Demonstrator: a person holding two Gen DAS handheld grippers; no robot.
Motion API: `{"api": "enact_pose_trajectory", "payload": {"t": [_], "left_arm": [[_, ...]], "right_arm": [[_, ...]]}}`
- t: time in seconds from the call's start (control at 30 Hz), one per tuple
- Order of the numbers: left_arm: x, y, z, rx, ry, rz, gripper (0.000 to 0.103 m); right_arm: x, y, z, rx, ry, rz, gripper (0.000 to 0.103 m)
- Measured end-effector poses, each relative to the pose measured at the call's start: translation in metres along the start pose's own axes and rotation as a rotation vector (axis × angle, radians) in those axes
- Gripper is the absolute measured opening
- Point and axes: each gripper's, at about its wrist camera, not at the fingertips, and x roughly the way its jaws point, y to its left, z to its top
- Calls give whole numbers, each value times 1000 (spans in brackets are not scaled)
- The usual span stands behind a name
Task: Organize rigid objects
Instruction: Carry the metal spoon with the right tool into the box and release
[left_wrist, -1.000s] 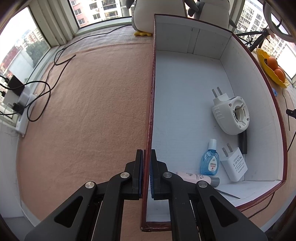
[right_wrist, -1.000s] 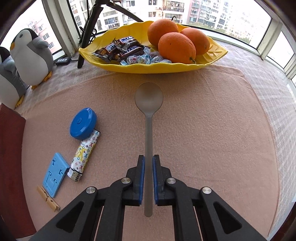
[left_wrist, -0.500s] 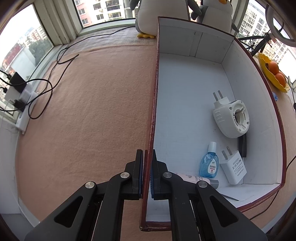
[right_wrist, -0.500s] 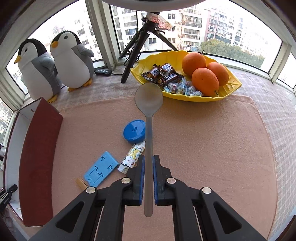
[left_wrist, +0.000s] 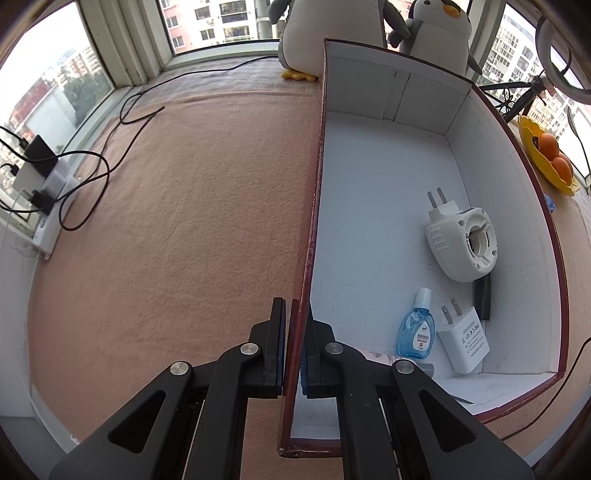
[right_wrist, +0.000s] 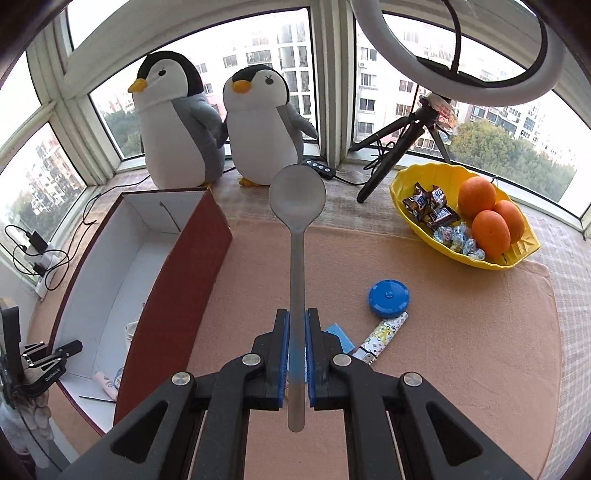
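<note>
My left gripper (left_wrist: 293, 347) is shut on the near left wall of the dark red box (left_wrist: 314, 221), which is white inside. In the box lie a round white plug-in device (left_wrist: 461, 243), a white charger (left_wrist: 463, 341), a blue dropper bottle (left_wrist: 415, 332) and a pale tube (left_wrist: 376, 356). My right gripper (right_wrist: 295, 354) is shut on the handle of a grey metal spoon (right_wrist: 297, 236), held in the air with its bowl pointing away. The box (right_wrist: 177, 295) lies to the spoon's left. On the cloth to the right sit a blue round case (right_wrist: 388, 297), a patterned lighter (right_wrist: 382, 339) and a blue flat piece (right_wrist: 340, 338).
Two plush penguins (right_wrist: 218, 125) stand behind the box at the window. A yellow bowl (right_wrist: 517, 254) with oranges and sweets sits at the right, beside a tripod (right_wrist: 399, 147) and ring light (right_wrist: 461, 48). A power strip with cables (left_wrist: 48, 192) lies at the far left edge.
The right gripper has risen and swung left with the spoon; the box and penguins have come into its view. The left gripper has kept its hold on the box wall.
</note>
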Motion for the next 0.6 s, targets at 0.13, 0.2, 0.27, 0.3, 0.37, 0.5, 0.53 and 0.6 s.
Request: {"api": "enact_pose_trajectory", "payload": {"t": [0.13, 0.2, 0.27, 0.3, 0.37, 0.5, 0.53, 0.6], "left_arm": [[-1, 1, 0, -16, -4, -3, 5], [-1, 2, -1, -22, -6, -4, 5], [-1, 3, -1, -28, -9, -5, 5], [-1, 3, -1, -30, -10, -6, 5], [-2, 4, -2, -35, -12, -8, 5], [-2, 5, -2, -45, -15, -12, 5], [-2, 5, -3, -46, -16, -12, 5], [-2, 5, -3, -49, -17, -13, 5]], "right_arm": [[-2, 26, 4, -51, -6, 33, 7], [-2, 38, 6, -75, -8, 48, 7], [-2, 50, 6, -98, -9, 62, 7], [-2, 56, 6, -109, -10, 66, 7], [-1, 65, 5, -126, -10, 76, 7], [3, 85, 4, -155, 4, 102, 7], [5, 90, 3, -165, 7, 108, 7], [6, 98, 2, -184, 10, 118, 7]]}}
